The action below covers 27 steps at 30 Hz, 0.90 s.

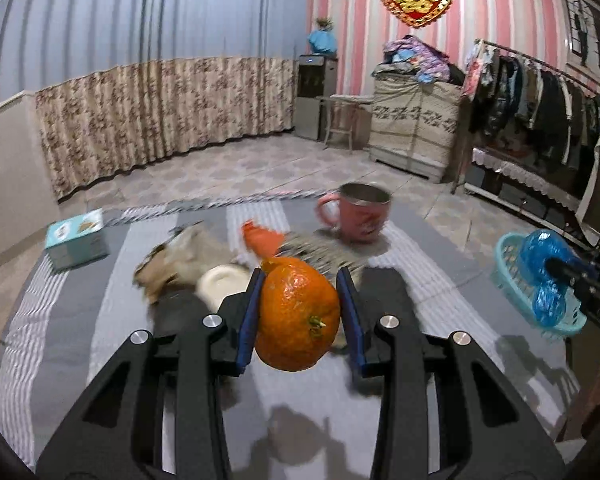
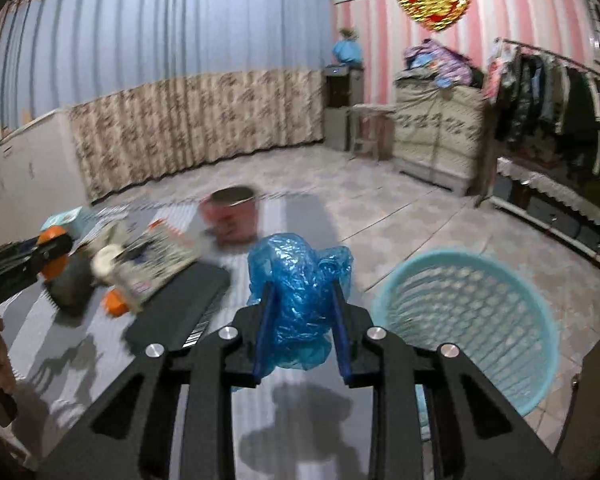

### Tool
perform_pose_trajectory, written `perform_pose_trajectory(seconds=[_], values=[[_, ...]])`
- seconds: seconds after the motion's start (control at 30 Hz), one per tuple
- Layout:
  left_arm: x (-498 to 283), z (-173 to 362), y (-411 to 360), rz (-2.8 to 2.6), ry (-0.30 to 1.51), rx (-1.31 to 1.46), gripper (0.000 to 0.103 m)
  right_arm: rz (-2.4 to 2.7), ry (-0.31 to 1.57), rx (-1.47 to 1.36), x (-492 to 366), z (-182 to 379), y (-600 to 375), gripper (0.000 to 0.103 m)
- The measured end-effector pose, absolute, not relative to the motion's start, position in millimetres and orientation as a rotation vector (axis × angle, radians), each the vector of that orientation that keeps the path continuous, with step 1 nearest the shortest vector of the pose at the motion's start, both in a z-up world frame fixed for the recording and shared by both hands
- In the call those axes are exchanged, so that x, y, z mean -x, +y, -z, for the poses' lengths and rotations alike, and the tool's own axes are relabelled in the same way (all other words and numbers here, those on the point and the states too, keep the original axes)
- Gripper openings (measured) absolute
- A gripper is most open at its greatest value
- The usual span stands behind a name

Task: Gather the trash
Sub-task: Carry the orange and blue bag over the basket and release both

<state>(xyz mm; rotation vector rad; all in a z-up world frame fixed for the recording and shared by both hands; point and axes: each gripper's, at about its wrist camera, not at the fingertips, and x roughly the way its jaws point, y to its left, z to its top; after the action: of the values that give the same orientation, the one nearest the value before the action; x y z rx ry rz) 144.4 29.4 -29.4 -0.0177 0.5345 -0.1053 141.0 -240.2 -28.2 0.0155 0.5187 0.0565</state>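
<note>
My left gripper [image 1: 300, 276] is shut on an orange peel [image 1: 298, 316], shaped like a whole orange, and holds it above the grey striped table. My right gripper [image 2: 302, 292] is shut on a crumpled blue plastic bag [image 2: 298, 280], held just left of a light-blue mesh basket [image 2: 468, 320]. In the left wrist view the right gripper [image 1: 556, 270] with the blue bag [image 1: 544, 256] hangs over the basket [image 1: 516, 288] at the table's right edge. The left gripper [image 2: 50, 250] with the peel [image 2: 54, 266] shows at the left of the right wrist view.
On the table lie crumpled brown paper [image 1: 180, 256], a white lid [image 1: 226, 282], an orange scrap [image 1: 262, 238], a printed wrapper [image 1: 320, 248], a pink mug [image 1: 358, 212], a teal box [image 1: 76, 238] and a flat black box [image 2: 180, 312]. Floor and furniture lie beyond.
</note>
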Motion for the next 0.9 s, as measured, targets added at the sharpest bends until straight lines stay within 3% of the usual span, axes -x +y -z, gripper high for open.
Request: perform_pose_trajectory(seconds=[0.5,0.9], values=[[-181.4,17.1,-137.8,0.326,0.461,-0.035,0.036,0.114,0.487,-0.133,-168.8,38.0,-390.4,0.027],[-198.4,40.4,-235.5,0.483,0.499,-0.064,0.036,0.191,0.526,-0.177,-171.6,63.8,-428.4,0.027]])
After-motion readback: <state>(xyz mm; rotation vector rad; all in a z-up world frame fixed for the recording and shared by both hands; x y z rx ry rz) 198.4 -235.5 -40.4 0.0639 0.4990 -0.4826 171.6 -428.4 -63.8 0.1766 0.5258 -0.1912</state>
